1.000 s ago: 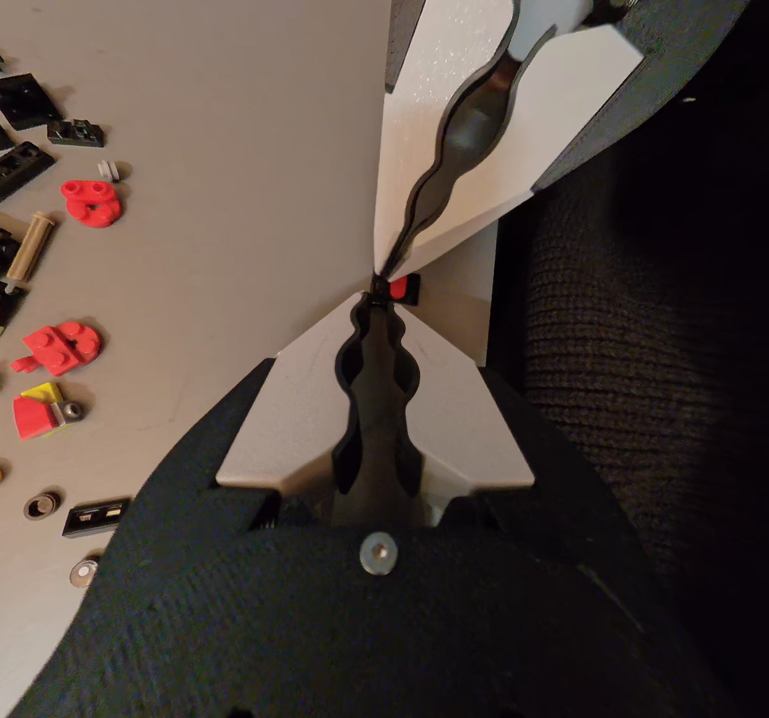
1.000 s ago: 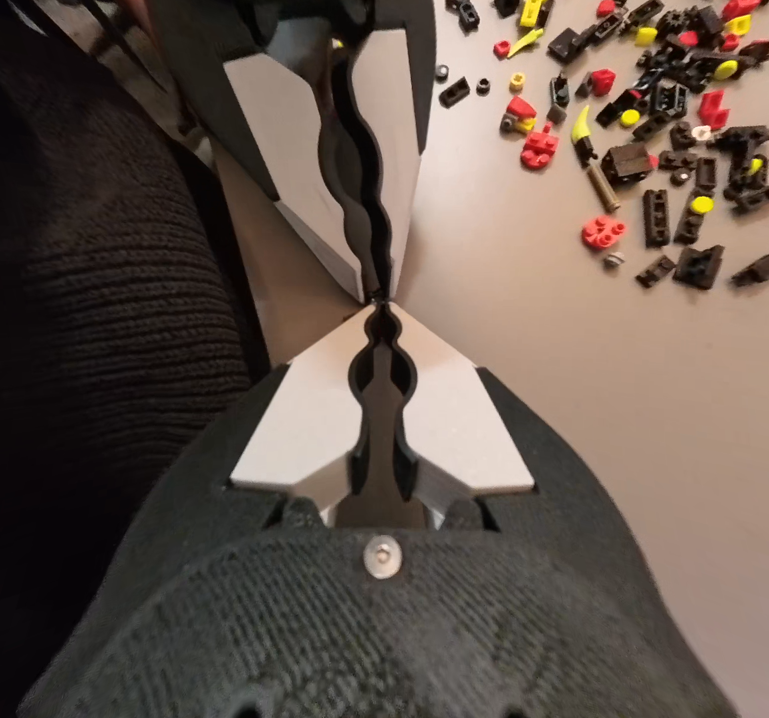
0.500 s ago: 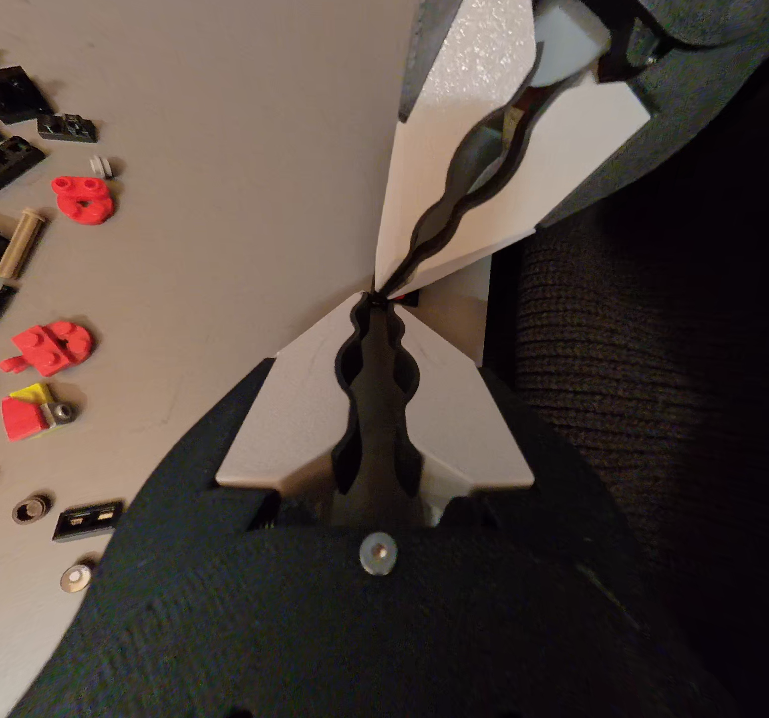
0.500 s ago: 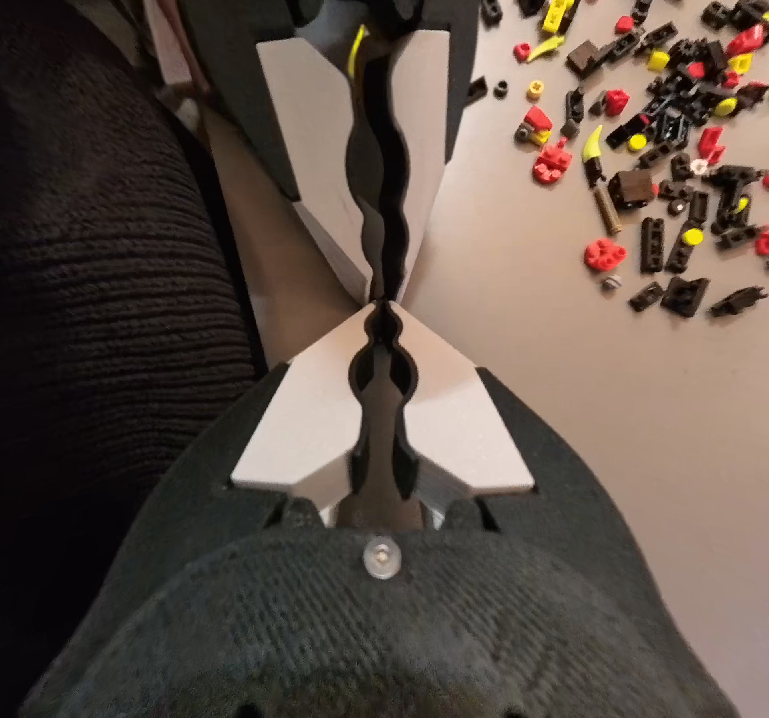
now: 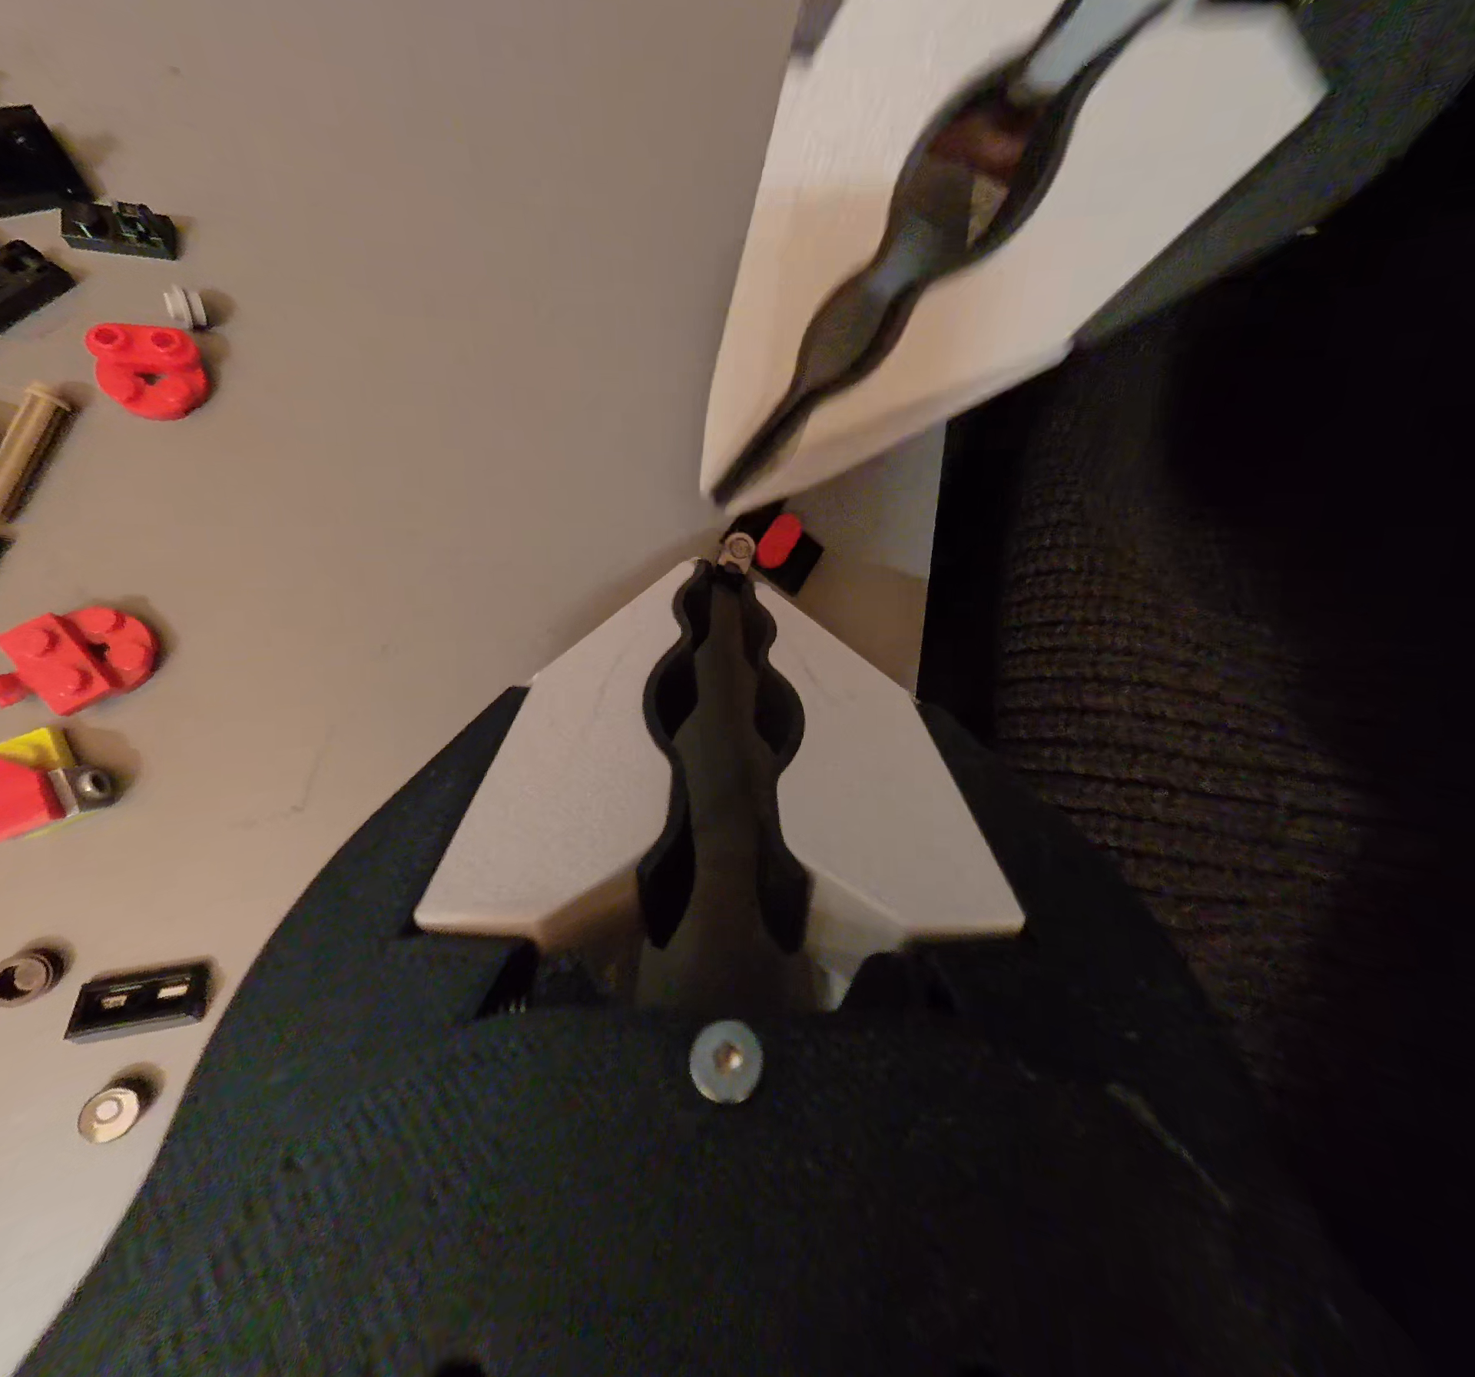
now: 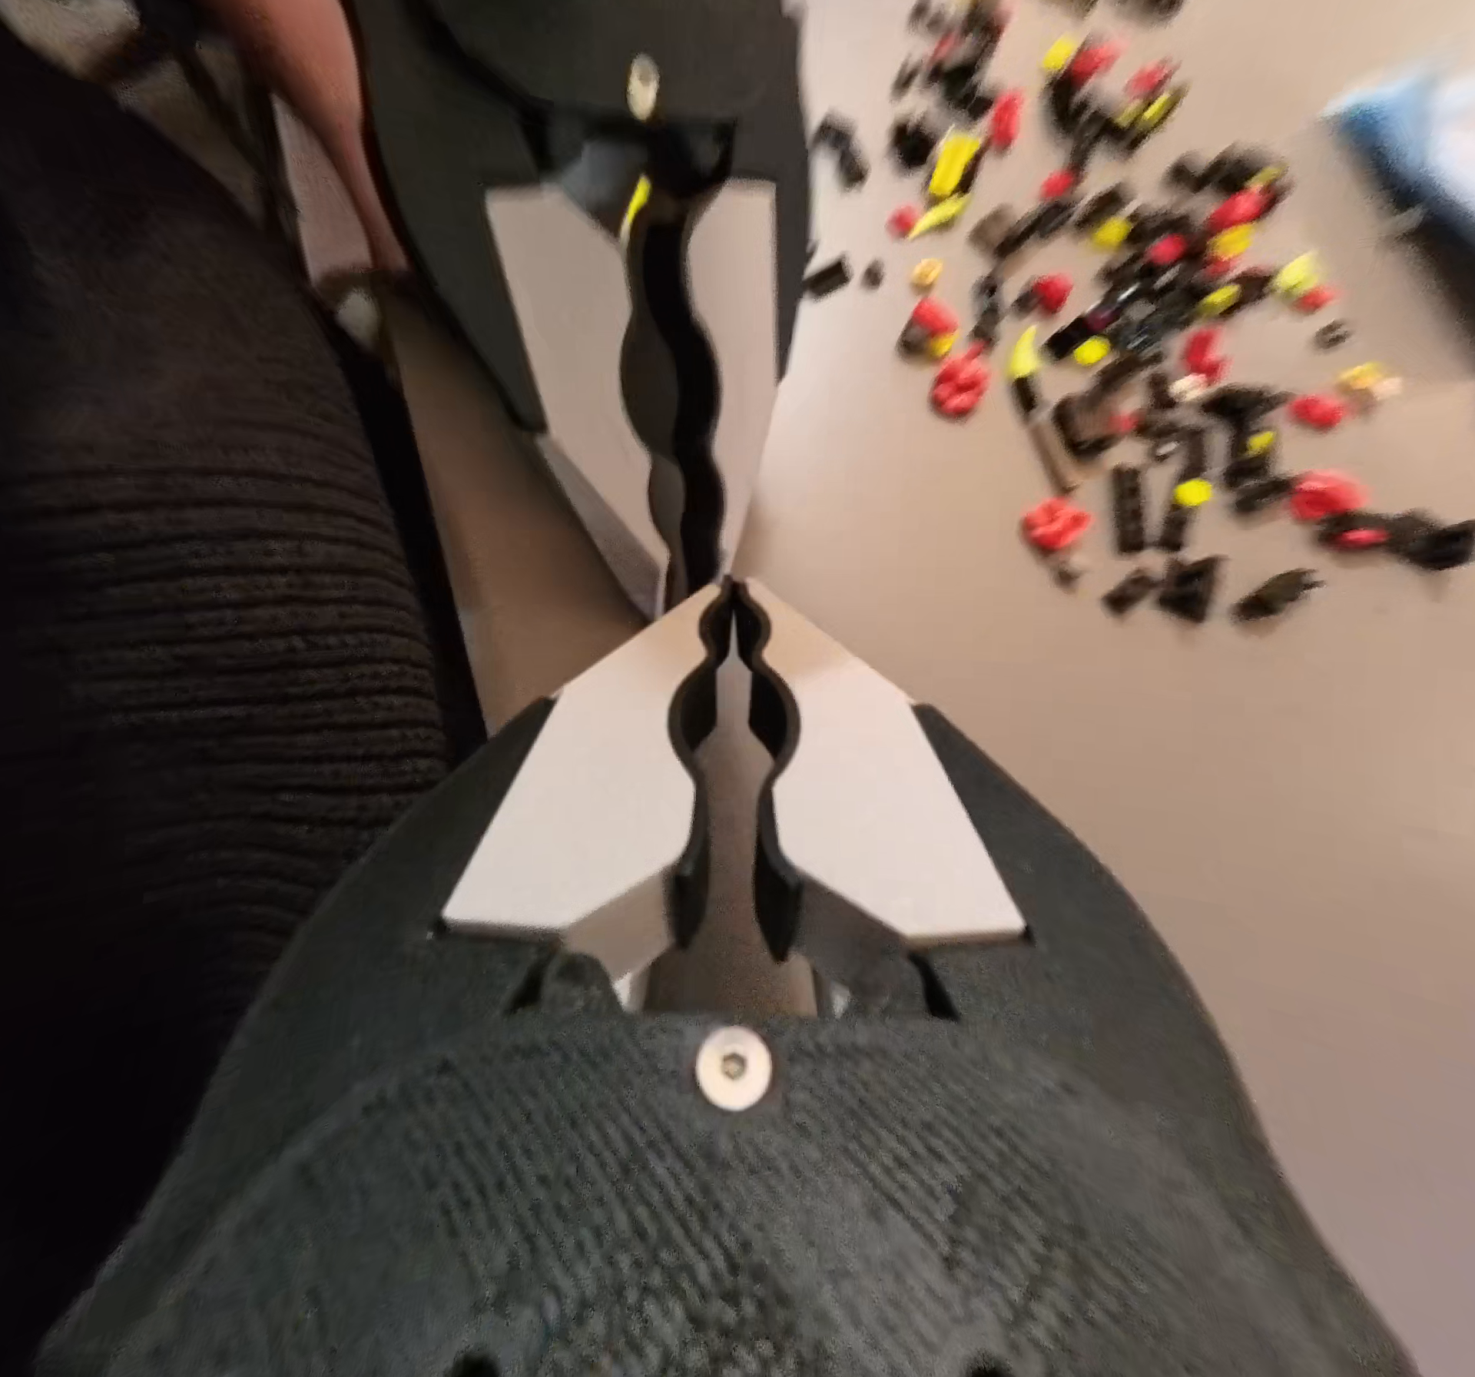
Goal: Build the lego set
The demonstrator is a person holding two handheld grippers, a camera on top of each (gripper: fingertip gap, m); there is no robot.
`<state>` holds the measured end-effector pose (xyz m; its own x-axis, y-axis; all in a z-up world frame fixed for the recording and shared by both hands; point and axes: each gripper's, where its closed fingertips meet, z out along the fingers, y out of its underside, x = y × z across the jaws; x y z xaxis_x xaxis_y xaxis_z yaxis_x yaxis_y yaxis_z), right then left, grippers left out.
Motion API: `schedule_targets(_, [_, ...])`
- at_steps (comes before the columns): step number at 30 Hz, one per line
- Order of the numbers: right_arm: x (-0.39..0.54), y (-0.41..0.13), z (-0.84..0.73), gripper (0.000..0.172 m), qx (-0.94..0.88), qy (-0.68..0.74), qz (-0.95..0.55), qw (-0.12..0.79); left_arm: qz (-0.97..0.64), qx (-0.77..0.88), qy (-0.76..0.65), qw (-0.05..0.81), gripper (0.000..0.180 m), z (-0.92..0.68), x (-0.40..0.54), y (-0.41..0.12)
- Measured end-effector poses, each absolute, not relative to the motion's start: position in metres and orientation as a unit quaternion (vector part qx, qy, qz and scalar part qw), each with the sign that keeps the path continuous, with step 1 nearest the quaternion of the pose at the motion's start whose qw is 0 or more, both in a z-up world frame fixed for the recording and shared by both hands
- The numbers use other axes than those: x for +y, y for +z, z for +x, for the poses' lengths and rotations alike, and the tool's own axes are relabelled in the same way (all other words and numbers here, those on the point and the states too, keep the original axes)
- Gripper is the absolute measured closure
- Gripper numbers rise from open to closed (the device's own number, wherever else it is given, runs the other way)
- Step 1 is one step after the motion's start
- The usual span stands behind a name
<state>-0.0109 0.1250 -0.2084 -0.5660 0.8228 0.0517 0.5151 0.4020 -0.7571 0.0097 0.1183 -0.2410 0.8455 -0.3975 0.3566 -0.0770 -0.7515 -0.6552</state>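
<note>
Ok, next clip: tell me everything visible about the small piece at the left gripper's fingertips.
The small black toy-brick piece sits at the tips of the left gripper, which is shut on it. It looks like hard plastic: a flat black plate with a red rounded stud on top and a small grey metal-looking ring at the end nearest the fingertips. It is held above the grey table, near its edge. The right gripper, shut, has its tips just above the piece; contact cannot be judged.

Left tool [image 5: 730, 568] is pinching a small grey-and-black piece at its tips; right tool [image 6: 730, 590] is closed, tips nearly meeting the left's.
</note>
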Motion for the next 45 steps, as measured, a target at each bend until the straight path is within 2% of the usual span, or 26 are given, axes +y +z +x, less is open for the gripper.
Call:
schedule_targets(3, [0.135,-0.187,-0.010,0.172,-0.769,0.410,-0.443,0.210,-0.901,0.124,-0.253,0.329,0.176,0.010,0.119,-0.239])
schedule_targets(6, [0.144,-0.205,0.000,0.171,-0.772,0.387,-0.477,0.164,-0.901,0.120,-0.255,0.331,0.176,0.008,0.120,-0.239])
schedule_targets(11, [0.131,-0.219,0.013,0.159,-0.782,0.370,-0.484,0.129,-0.900,0.127,-0.249,0.334,0.176,0.007,0.120,-0.238])
schedule_targets(17, [0.116,-0.236,0.024,0.130,-0.820,0.335,-0.453,0.096,-0.902,0.132,-0.243,0.332,0.176,0.008,0.121,-0.240])
schedule_targets(23, [0.126,-0.241,0.021,0.141,-0.845,0.297,-0.423,0.137,-0.901,0.135,-0.243,0.334,0.176,0.009,0.120,-0.239])
schedule_targets(30, [0.135,-0.241,0.011,0.152,-0.847,0.321,-0.405,0.124,-0.902,0.126,-0.238,0.337,0.176,0.000,0.120,-0.237])
schedule_targets(37, [0.138,-0.235,0.004,0.147,-0.838,0.325,-0.412,0.145,-0.906,0.113,-0.232,0.336,0.175,-0.003,0.120,-0.237])
schedule_targets(45, [0.129,-0.225,-0.001,0.136,-0.786,0.384,-0.472,0.111,-0.907,0.098,-0.232,0.337,0.175,-0.007,0.121,-0.237])
